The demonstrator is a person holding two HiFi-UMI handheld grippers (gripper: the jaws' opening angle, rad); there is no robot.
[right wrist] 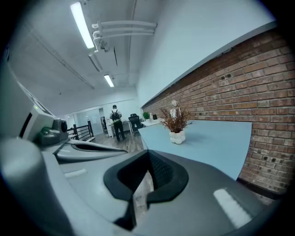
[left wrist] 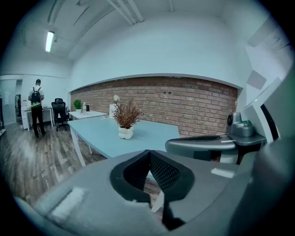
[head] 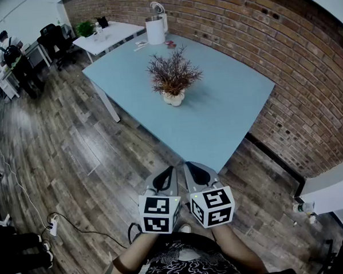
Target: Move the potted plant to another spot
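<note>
So the biggest thing here is the wood plank floor [head: 75, 150], with a brick wall [head: 258, 49] running along the far side. Pushed up against that wall is a big light-blue table [head: 228, 119], and behind it there's a smaller white table [head: 111, 35] with a white kettle-looking jug [head: 155, 26] near where the two meet. Way off in the back corner a person [head: 15, 61] with a backpack is standing by some desks, next to a black office chair [head: 54, 39].

The potted plant [head: 173, 79], reddish-brown twiggy stuff in a small lumpy white pot, is sitting upright around the middle of the blue table, nothing touching it.

Both grippers are held side by side off the near corner of the table, over the floor, well apart from the plant and tilted a bit downward. The left gripper [head: 167, 172] has its jaws closed together with nothing in them, and the right gripper [head: 191, 168] is the same, fully closed and empty.
</note>
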